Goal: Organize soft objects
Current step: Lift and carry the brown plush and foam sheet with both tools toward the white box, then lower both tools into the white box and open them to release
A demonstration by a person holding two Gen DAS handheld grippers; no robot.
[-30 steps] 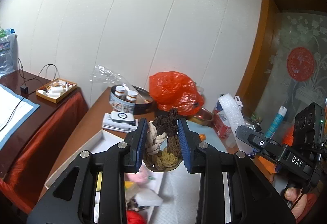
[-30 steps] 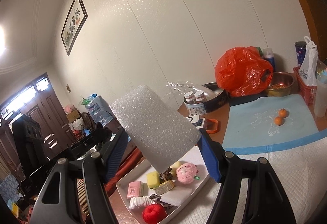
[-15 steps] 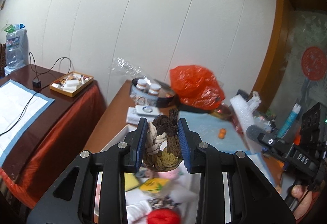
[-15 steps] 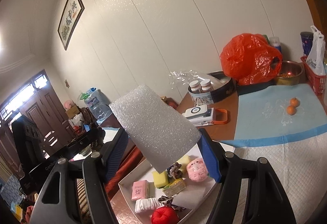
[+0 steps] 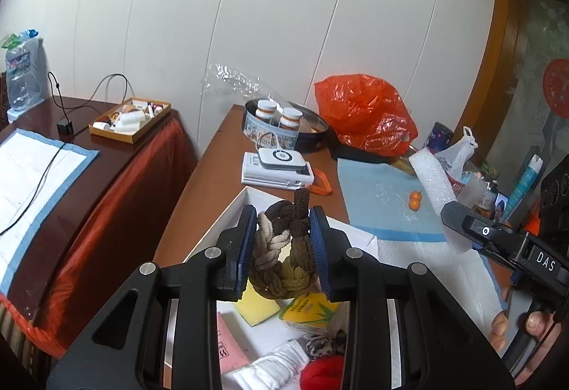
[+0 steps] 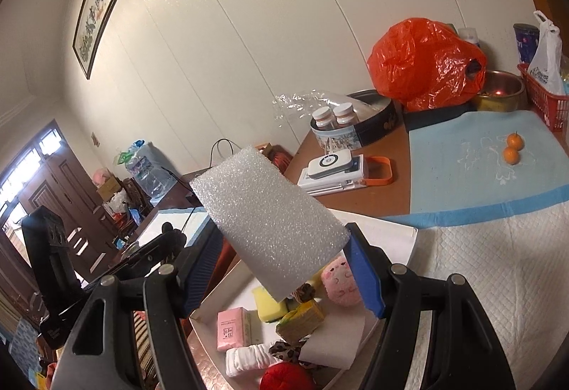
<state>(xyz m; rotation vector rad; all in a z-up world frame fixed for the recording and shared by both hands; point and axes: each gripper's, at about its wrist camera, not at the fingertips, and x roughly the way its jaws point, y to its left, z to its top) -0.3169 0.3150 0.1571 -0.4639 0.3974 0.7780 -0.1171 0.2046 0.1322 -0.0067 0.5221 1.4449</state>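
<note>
— What's the left gripper (image 5: 284,247) got?
— It's clamped on a knotted rope toy (image 5: 282,255) above the white tray (image 5: 227,212).
— And the right gripper (image 6: 281,258)?
— Squeezing a white foam sheet (image 6: 270,219) over that tray.

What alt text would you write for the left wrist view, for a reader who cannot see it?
The left gripper is shut on a braided bundle of brown, beige and olive hair ties, above a white tray of soft things such as a yellow sponge and a red ball. At right, the right gripper holds a white foam sheet.
</note>
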